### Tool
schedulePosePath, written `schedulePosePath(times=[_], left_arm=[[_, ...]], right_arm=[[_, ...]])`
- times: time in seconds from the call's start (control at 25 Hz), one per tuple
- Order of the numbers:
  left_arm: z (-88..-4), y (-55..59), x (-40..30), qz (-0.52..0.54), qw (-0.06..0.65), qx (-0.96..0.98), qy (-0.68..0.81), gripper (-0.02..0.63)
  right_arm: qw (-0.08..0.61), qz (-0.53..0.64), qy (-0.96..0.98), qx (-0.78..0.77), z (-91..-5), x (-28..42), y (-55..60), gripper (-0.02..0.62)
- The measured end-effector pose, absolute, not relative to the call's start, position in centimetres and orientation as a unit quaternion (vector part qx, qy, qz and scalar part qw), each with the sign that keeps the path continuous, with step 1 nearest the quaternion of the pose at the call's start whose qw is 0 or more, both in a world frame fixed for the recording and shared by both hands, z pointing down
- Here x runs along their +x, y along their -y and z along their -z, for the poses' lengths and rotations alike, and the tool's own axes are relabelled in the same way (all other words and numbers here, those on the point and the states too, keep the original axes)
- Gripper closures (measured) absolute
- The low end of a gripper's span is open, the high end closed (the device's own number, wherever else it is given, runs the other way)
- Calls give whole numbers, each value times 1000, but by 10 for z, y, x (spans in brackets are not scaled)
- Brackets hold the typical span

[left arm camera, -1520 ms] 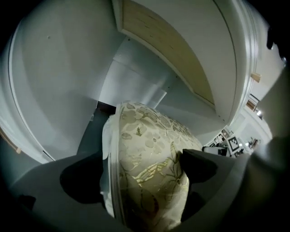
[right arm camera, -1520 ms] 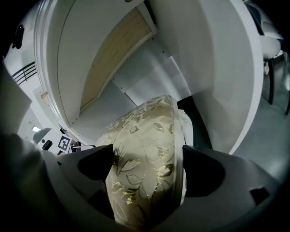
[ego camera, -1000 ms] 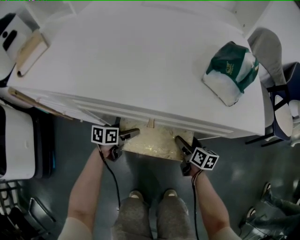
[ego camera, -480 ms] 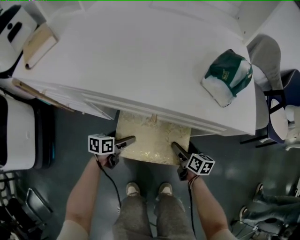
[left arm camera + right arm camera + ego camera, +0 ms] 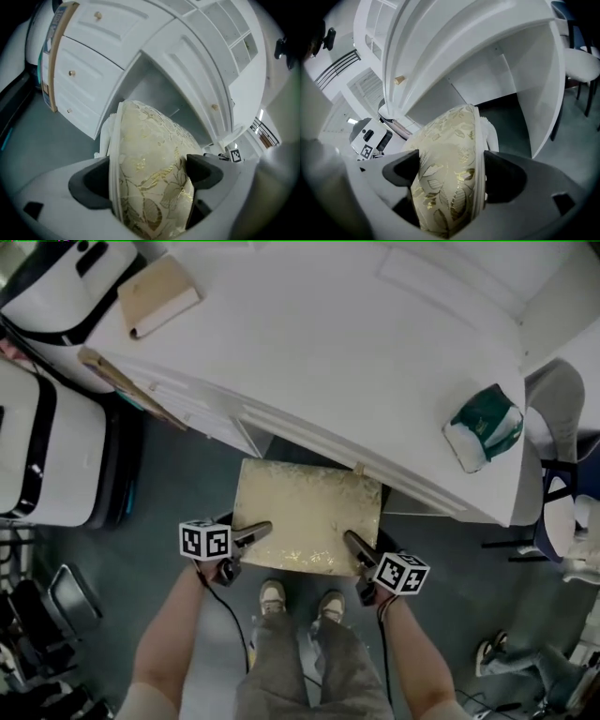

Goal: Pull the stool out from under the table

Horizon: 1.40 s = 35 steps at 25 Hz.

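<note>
The stool (image 5: 307, 514) has a cream seat with a gold leaf pattern and stands on the dark floor just in front of the white table (image 5: 309, 352), almost wholly out from under it. My left gripper (image 5: 255, 532) is shut on the seat's near left corner. My right gripper (image 5: 356, 546) is shut on the near right corner. In the left gripper view the padded seat (image 5: 150, 178) fills the gap between both jaws. The right gripper view shows the same cushion (image 5: 447, 180) clamped, with a white stool leg (image 5: 491, 136) beyond it.
On the table lie a green and white bag (image 5: 485, 426) and a tan book (image 5: 159, 293). White appliances (image 5: 47, 427) stand at the left, a chair (image 5: 553, 474) at the right. My feet (image 5: 298, 601) are just behind the stool. Drawers (image 5: 79, 61) flank the knee space.
The stool has slid out toward me from under the table edge, with both grippers still clamped on it. Far more of the seat now shows, and I have stepped back.
</note>
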<state>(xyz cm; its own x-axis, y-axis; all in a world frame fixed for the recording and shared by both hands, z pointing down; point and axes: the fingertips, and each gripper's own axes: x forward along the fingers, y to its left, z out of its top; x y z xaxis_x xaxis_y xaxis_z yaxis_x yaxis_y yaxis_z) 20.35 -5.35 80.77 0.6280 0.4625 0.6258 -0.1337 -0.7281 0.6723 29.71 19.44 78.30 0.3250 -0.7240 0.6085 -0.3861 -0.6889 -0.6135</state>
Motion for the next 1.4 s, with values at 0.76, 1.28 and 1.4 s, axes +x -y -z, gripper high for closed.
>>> schedulePosePath(times=[0.76, 1.28, 1.4], left_arm=[[-700, 151, 10, -320, 423, 843, 94, 89], [-668, 188, -171, -224, 469, 813, 263, 89], [-668, 194, -213, -209, 471, 804, 298, 89]], right_arm=[[74, 477, -532, -696, -676, 207, -32, 147], [-17, 477, -662, -578, -652, 81, 96, 147], [-31, 480, -684, -549, -656, 46, 121, 147]])
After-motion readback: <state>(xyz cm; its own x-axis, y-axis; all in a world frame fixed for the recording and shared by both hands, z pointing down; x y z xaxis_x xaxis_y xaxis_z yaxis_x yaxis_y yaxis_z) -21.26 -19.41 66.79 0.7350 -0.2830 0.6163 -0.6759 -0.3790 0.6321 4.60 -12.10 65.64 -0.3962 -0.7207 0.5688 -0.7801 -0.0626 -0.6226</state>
